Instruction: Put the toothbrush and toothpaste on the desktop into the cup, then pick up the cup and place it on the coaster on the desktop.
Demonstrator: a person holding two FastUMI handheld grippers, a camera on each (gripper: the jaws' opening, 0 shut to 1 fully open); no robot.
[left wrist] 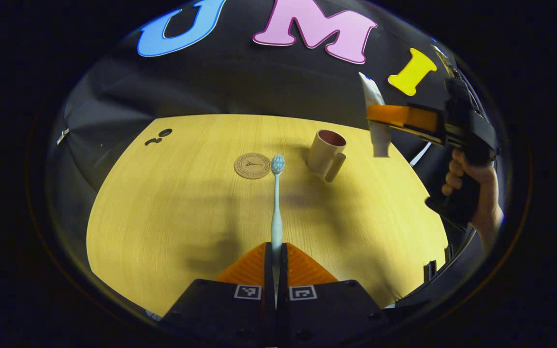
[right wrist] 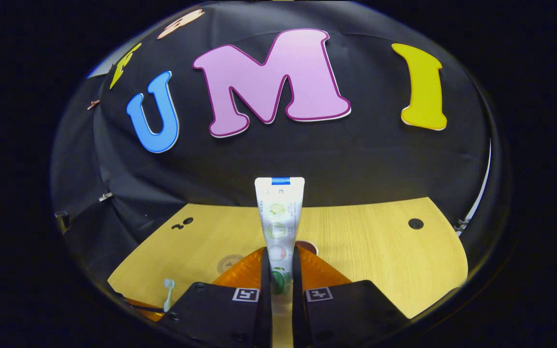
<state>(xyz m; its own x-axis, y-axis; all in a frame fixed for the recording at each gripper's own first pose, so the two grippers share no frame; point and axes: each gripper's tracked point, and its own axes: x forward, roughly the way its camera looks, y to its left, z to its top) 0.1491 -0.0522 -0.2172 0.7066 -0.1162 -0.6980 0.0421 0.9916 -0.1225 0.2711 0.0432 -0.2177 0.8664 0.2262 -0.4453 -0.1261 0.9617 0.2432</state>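
Note:
My left gripper [left wrist: 275,253] is shut on the handle of a pale blue toothbrush [left wrist: 276,203], whose bristled head reaches forward beside the round cork coaster [left wrist: 252,166]. A beige cup [left wrist: 326,150] with a dark red inside stands upright to the right of the coaster. Above and right of the cup, a hand [left wrist: 472,188] holds my right gripper [left wrist: 380,121], shut on a white toothpaste tube [left wrist: 371,94] held upright. In the right gripper view the toothpaste tube [right wrist: 279,217] stands between my right gripper's [right wrist: 278,266] fingers, with the cup's rim [right wrist: 309,247] just behind them.
The wooden table [left wrist: 172,217] has small black marks [left wrist: 160,136] at its far left and a dark round hole [right wrist: 415,224] at the far right. The toothbrush head [right wrist: 168,286] and the coaster [right wrist: 227,263] show low left in the right gripper view.

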